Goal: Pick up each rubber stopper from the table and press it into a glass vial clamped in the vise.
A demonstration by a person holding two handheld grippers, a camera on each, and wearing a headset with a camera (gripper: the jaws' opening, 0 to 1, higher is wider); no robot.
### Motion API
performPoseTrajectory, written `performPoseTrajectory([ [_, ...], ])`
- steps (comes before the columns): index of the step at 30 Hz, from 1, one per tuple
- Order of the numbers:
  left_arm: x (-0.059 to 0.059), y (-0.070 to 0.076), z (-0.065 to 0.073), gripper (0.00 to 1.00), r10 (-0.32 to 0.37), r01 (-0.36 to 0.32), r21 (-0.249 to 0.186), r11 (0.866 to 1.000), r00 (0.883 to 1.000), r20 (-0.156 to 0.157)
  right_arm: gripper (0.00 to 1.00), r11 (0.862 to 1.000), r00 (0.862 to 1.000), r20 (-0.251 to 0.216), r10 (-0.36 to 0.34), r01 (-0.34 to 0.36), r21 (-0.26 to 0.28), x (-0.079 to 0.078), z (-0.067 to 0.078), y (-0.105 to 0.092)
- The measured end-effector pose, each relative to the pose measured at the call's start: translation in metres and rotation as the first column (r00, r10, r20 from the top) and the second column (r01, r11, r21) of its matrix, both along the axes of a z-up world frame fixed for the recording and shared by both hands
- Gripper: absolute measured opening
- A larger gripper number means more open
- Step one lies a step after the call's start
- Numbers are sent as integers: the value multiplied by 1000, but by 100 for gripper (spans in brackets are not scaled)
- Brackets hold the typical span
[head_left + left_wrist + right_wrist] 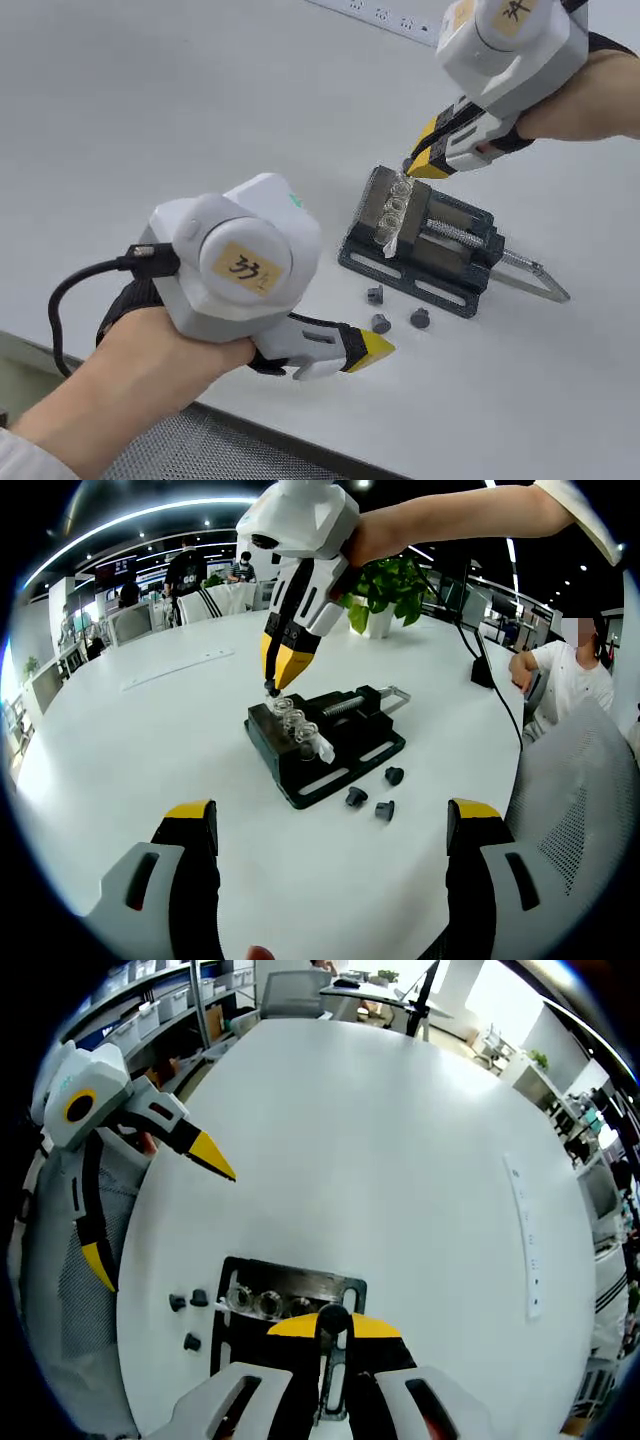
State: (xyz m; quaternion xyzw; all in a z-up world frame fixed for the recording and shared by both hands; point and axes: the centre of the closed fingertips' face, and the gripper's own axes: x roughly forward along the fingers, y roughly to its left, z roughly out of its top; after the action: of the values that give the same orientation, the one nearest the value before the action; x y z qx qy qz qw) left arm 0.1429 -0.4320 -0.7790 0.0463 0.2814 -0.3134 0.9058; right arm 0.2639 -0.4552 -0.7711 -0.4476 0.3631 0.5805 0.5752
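A dark vise (455, 262) clamps a row of glass vials (393, 212). My right gripper (420, 168) hovers just over the far end of that row and is shut on a dark rubber stopper (333, 1317) held between its yellow tips. Three more stoppers lie on the table beside the vise: one (375, 294) closest to it, one (381, 323) nearer me, one (420, 318) to the right. Short of them my left gripper (365, 350) stands open above the table edge; in its own view the gripper (332, 815) has its jaws wide apart with nothing between them.
The white table (200, 110) stretches far and left of the vise. The vise's screw handle (530, 270) sticks out to the right. A black cable (75, 290) trails from the left gripper. A grey mesh chair (580, 810) stands by the table; people sit in the background.
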Motion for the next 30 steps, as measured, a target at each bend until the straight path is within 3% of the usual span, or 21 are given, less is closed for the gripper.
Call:
performPoseTrajectory([
  [10, -1, -1, 0, 94, -4, 4, 2, 1000, 1000, -3, 3, 992, 994, -1, -110, 110, 55, 0, 1, -1],
  [14, -2, -1, 0, 94, -7, 7, 4, 1000, 1000, -4, 3, 997, 997, 19, -79, 78, 28, -1, 1, 0],
  [19, -2, -1, -1, 94, -8, 8, 6, 1000, 1000, -5, 5, 996, 997, -1, -79, 79, 39, 0, 1, 0],
  [23, -2, -1, -1, 94, -9, 9, 7, 1000, 1000, -6, 5, 999, 999, 17, -35, 34, 33, -2, 1, 1],
  [30, -3, -1, -2, 94, -11, 11, 6, 1000, 1000, -8, 6, 1000, 1000, 25, -16, 15, 27, 1, 1, 3],
])
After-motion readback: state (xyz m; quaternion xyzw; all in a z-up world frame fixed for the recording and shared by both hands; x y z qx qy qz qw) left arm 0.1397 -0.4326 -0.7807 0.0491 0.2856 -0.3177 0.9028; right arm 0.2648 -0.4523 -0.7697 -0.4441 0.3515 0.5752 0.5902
